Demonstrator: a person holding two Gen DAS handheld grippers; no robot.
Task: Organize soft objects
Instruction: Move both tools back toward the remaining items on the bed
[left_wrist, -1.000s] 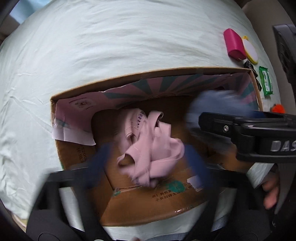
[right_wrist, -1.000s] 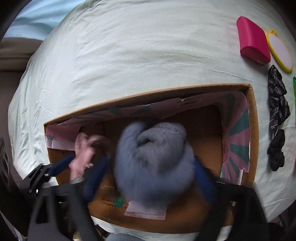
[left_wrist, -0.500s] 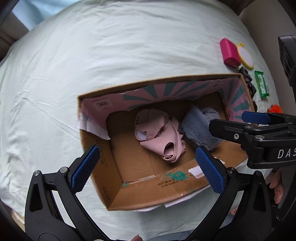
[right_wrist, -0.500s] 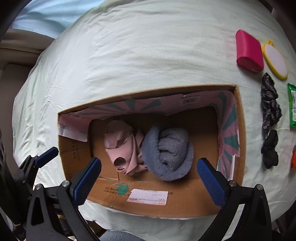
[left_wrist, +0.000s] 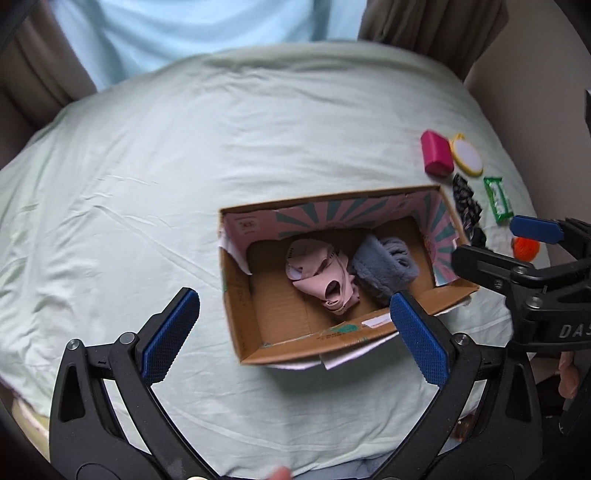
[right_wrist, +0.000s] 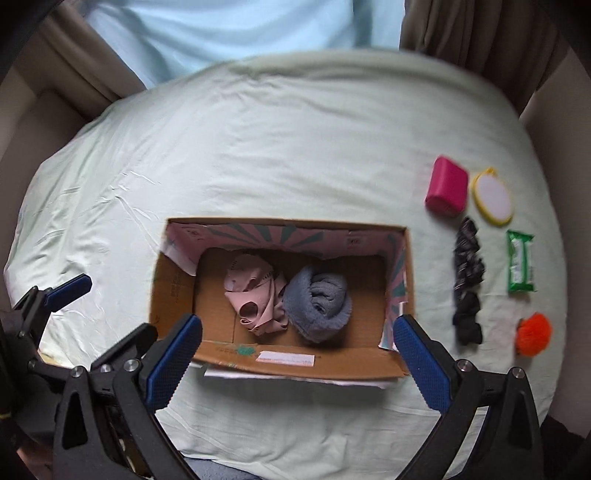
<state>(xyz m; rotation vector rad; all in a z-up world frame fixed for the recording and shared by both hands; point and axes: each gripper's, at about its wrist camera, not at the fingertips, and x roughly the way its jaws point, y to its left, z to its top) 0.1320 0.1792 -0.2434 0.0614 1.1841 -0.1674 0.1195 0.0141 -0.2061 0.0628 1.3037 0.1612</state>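
Observation:
An open cardboard box (left_wrist: 236, 295) (right_wrist: 171, 288) lies on a pale green sheet. Inside it, a crumpled pink cloth (left_wrist: 321, 273) (right_wrist: 255, 295) touches a rolled grey fleece item (left_wrist: 384, 267) (right_wrist: 317, 302) on its right. My left gripper (left_wrist: 295, 332) is open and empty, high above the box's near left corner. My right gripper (right_wrist: 295, 358) is also open and empty, above the box's near wall. In the left wrist view the right gripper (left_wrist: 509, 243) shows at the right edge. One blue pad of the left gripper (right_wrist: 70, 288) shows at the left of the right wrist view.
Right of the box lie a pink block (right_wrist: 445, 186), a yellow-rimmed round pad (right_wrist: 493, 197), a patterned black scrunchie (right_wrist: 467, 254), a small black cloth piece (right_wrist: 467, 319), a green packet (right_wrist: 521, 262) and an orange pompom (right_wrist: 533, 334). Curtains hang beyond the bed's far edge.
A second ago the right gripper held the grey roll over the box; it now lies inside beside the pink cloth. Both grippers have opened and pulled up and back from the box.

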